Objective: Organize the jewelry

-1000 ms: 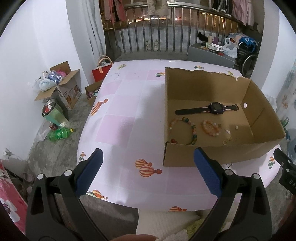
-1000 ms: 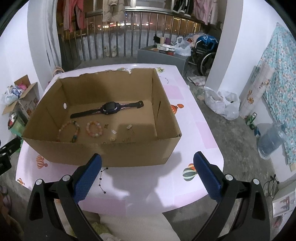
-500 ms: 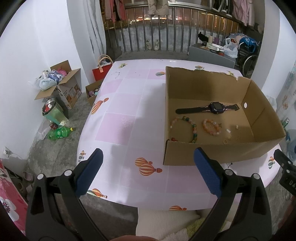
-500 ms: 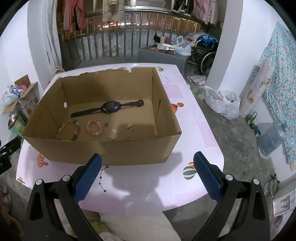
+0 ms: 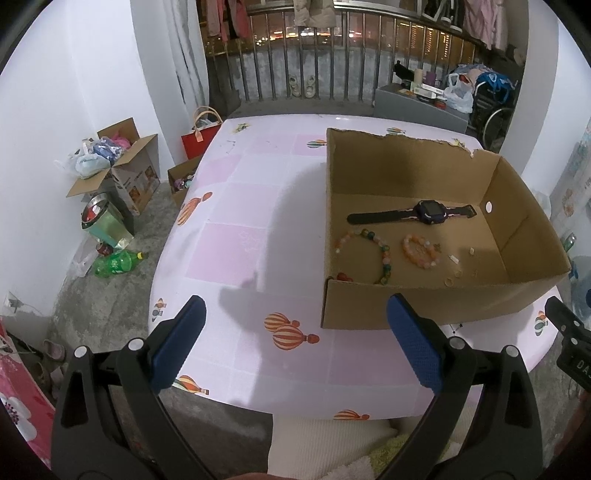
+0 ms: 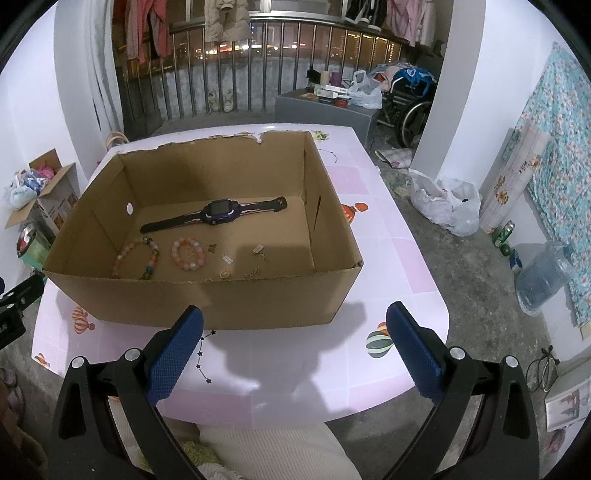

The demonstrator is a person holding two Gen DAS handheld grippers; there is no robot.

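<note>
Right wrist view: your right gripper [image 6: 294, 347] hangs spread and empty, like the left gripper [image 5: 295, 339]; beyond it, the cardboard box [image 6: 207, 299] holds rings, bracelets [image 6: 187, 253], then the watch [image 6: 218, 213]. Sorting could be pending or finished.

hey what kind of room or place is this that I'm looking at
Most likely a lived-in home, beside a railed balcony at night. Clothes hang above the metal railing, a wheelchair sits in the corner, and a cardboard box of jewelry rests on a table with a balloon-print cover.
</note>
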